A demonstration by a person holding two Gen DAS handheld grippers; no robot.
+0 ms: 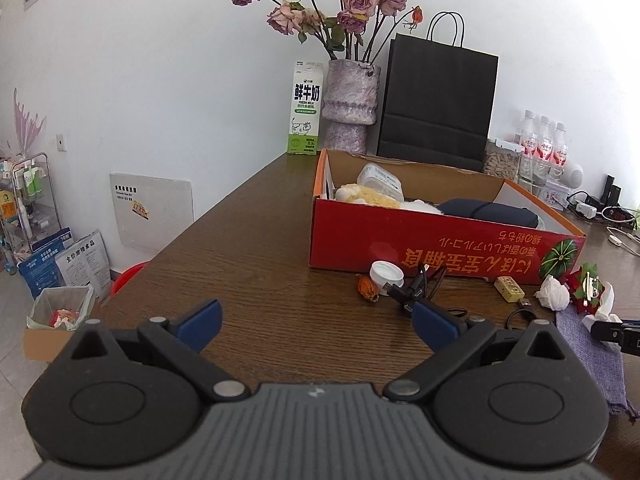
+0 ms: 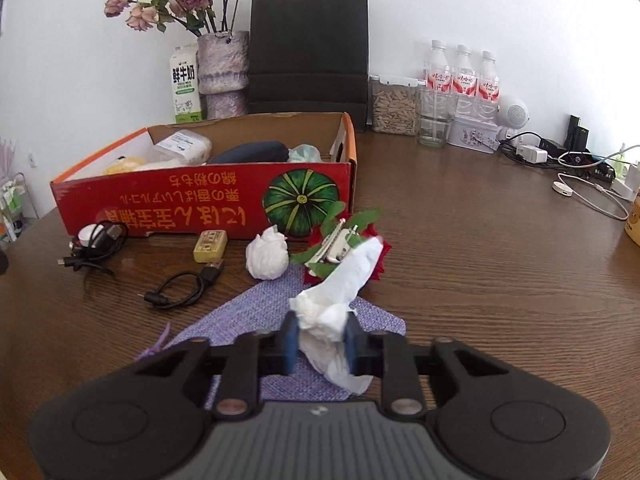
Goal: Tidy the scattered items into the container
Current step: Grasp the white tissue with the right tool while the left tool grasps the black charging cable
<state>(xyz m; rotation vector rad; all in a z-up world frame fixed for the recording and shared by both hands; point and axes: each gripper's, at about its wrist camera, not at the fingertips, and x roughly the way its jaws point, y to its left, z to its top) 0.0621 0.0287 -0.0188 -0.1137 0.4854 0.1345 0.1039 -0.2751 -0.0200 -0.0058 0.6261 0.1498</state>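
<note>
Left gripper (image 1: pixel 316 322) sits with its 2 blue-padded fingers (image 1: pixel 200 322) spread wide, nothing between them, angled down toward the tabletop. Right gripper (image 2: pixel 320 344) is tilted downward too, its 2 jaws drawn close, blue pads (image 2: pixel 291 342) pressing from both sides on a crumpled white tissue (image 2: pixel 332 304) that sticks out ahead of the fingertips.

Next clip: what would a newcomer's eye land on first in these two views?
First the red cardboard box with its green pumpkin print, mid-table and already part filled. Next the crumpled white tissue pinched in the right tongs over a purple cloth, with the left tongs wide open and empty. Behind stand dried roses in a vase beside a black paper bag.
</note>
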